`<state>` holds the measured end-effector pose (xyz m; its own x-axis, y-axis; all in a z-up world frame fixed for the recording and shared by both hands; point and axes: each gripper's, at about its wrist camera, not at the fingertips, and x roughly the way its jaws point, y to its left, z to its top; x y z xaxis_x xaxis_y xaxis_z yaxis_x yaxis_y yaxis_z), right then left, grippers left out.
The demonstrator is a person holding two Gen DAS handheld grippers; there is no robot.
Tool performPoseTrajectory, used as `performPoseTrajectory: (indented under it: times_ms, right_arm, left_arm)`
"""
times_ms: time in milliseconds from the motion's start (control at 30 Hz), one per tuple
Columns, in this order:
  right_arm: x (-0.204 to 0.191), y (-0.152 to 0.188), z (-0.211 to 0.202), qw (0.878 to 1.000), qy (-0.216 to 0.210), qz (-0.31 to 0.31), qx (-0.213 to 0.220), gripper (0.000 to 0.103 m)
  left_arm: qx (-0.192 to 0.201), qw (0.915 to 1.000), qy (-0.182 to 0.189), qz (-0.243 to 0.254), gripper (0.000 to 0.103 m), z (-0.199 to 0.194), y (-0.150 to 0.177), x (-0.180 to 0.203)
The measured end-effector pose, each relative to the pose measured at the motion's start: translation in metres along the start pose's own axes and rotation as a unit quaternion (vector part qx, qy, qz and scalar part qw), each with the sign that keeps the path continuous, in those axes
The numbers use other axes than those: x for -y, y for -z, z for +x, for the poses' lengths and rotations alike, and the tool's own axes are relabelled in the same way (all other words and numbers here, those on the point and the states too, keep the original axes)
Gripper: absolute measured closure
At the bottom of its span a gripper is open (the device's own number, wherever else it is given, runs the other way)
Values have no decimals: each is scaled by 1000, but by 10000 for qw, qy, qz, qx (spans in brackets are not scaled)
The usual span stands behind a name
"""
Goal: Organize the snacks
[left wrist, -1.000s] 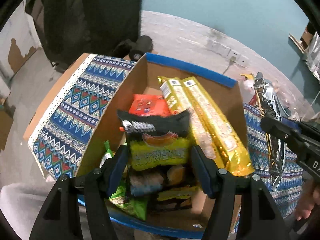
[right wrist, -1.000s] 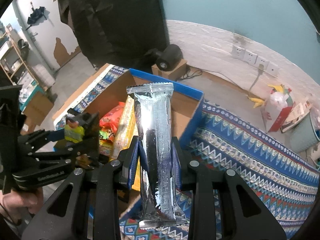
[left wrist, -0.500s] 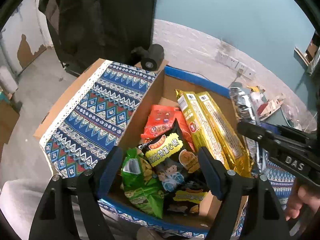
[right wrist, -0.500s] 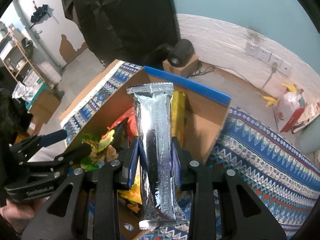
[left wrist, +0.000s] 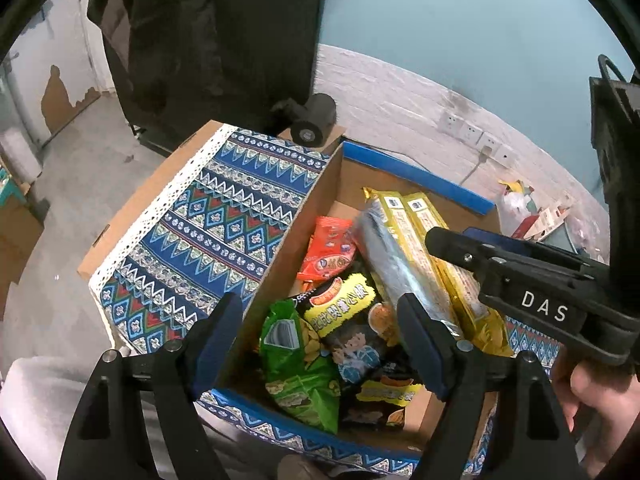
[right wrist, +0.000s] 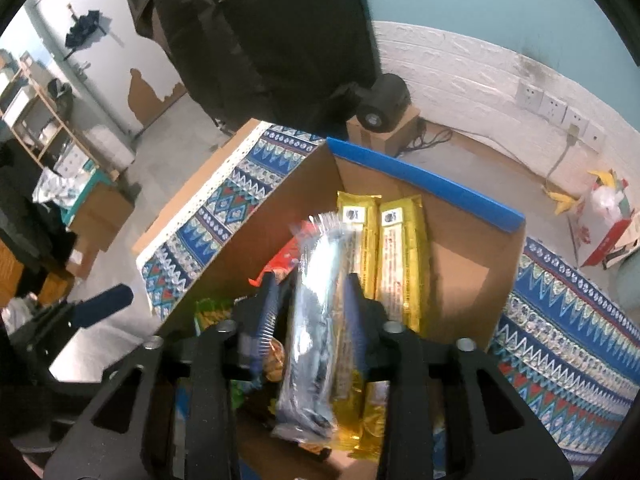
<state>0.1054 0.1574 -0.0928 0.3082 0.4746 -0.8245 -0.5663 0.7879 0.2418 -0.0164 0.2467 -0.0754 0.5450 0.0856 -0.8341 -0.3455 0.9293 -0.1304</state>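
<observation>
An open cardboard box [left wrist: 332, 184] with a blue rim holds two long gold packets [left wrist: 424, 232], an orange bag [left wrist: 330, 248], a black-and-yellow chip bag [left wrist: 344, 312] and a green bag [left wrist: 296, 356]. My left gripper [left wrist: 320, 336] hangs open over the box's near end with nothing in its grip. My right gripper [right wrist: 312, 312] is over the box [right wrist: 460, 264] and its jaws are opening. A long silver packet [right wrist: 320, 320], blurred, is slipping down between them beside the gold packets [right wrist: 402, 256]. In the left wrist view the silver packet [left wrist: 394, 260] lies against the gold ones.
A blue patterned cloth [left wrist: 208, 232] covers the table around the box. A black round device [left wrist: 312, 120] sits on a small carton behind it. Wall sockets [left wrist: 472, 132] and floor clutter [right wrist: 604, 208] are at the far right. A person's hand [left wrist: 600, 392] holds the right gripper.
The left gripper let go of the black-and-yellow bag, which now lies in the box, and drew back. The right gripper came over the box and parted; the silver packet is sliding out.
</observation>
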Motion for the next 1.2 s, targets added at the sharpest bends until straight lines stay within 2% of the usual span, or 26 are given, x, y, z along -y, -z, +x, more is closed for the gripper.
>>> performPoseTrajectory:
  times_ms: [100,233,333,433,667,900,1000,1200]
  right_arm:
    - [2,2,-7,9999,96,-8,48,57]
    - [10,8,-25,9995,241,79,198,42]
    - [17,12,-41,9988,364,104,324,35]
    - [22,16,-57,9976,505,114,452,26]
    - [30,28,-88,9944,792,84,690,24]
    - [36,41,-117,9913,933,64,927,23]
    - [42,48,-129,9897,996,94,1022,23]
    - [54,62,-146,9872,1140,193,1096,23]
  left_arm:
    - [13,9999,-8,113,22,-2,1,6]
    - [75,9997,10,226,22,-10,3,15]
    - [140,9995,57,282,16,-16,3,21]
    - [261,9989,101,389,16,-24,4,30]
    - [447,9970,193,603,16,-40,8,48]
    - [658,9924,338,986,12,-59,17,74]
    - [797,9898,290,1143,9,-65,20,82]
    - [954,9866,370,1273,4,-75,23,91]
